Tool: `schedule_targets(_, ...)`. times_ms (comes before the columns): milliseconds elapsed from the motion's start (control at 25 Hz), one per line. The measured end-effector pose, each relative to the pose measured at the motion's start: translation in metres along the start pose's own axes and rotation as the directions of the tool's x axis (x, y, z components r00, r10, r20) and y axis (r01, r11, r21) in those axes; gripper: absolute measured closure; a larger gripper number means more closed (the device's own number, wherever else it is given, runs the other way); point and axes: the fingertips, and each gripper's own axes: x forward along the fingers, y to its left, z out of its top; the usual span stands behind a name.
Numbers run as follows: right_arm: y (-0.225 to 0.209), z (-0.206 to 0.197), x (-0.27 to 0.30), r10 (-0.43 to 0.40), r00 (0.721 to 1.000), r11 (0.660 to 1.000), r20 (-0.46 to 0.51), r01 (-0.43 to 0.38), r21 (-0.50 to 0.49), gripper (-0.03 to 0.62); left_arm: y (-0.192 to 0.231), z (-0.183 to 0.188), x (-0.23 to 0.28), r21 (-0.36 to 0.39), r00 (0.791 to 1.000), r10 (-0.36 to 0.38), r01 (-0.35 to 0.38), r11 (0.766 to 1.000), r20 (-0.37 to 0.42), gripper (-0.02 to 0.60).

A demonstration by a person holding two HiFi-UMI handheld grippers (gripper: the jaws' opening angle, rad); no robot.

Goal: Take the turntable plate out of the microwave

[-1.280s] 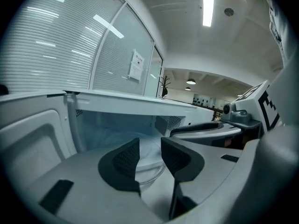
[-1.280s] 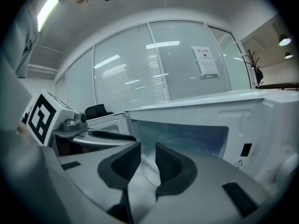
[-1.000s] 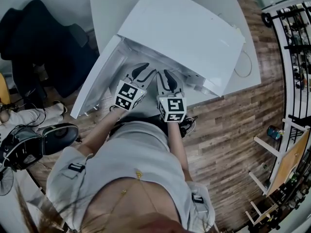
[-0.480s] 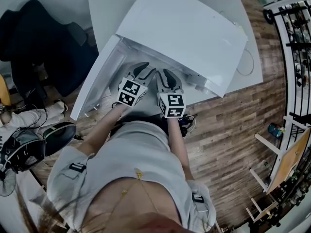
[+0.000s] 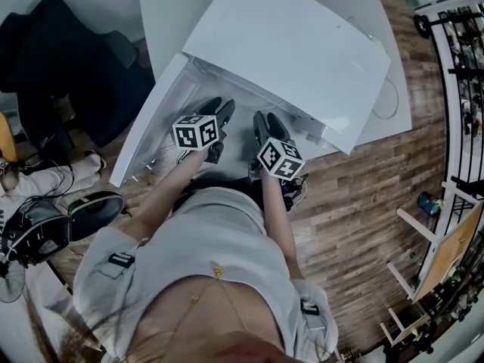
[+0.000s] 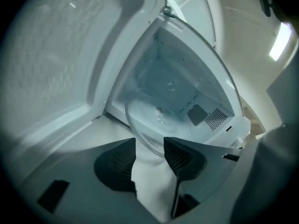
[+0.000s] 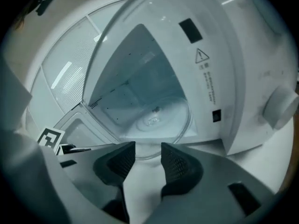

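Looking down from the head view, the white microwave (image 5: 295, 51) on the table (image 5: 162, 6) shows only its top, which hides the cavity and whatever lies in it. Its door (image 5: 147, 131) hangs open toward the left. The left gripper (image 5: 221, 110) and right gripper (image 5: 265, 119) reach side by side into the opening, their marker cubes covering the hands behind them. Only the gripper views show the turntable plate (image 7: 156, 118): clear glass on the cavity floor, its near rim seeming to stick out past the front lip toward the jaws. Being transparent, the rim is faint and hard to trace. In the left gripper view the jaws have just been opening and stand apart, with the rim curving across the gap at their tips and neither pad pressing on it. The right gripper's jaws have likewise just been opening and stand apart, the rim's edge just at their tips. Whether the rim lies truly between the pads or just ahead of them I cannot tell. A round knob (image 7: 280, 108) blurs out at the right gripper view's edge.
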Motion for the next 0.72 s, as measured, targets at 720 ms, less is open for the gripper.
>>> schedule_targets(720, -0.018, -0.011, 0.041, 0.126, 0.991, 0.872, 0.050, -0.134, 0.471, 0.393, 0.002, 0.006, 0.045, -0.436, 0.972, -0.195, 0.233, 0.869, 0.130, 0.373)
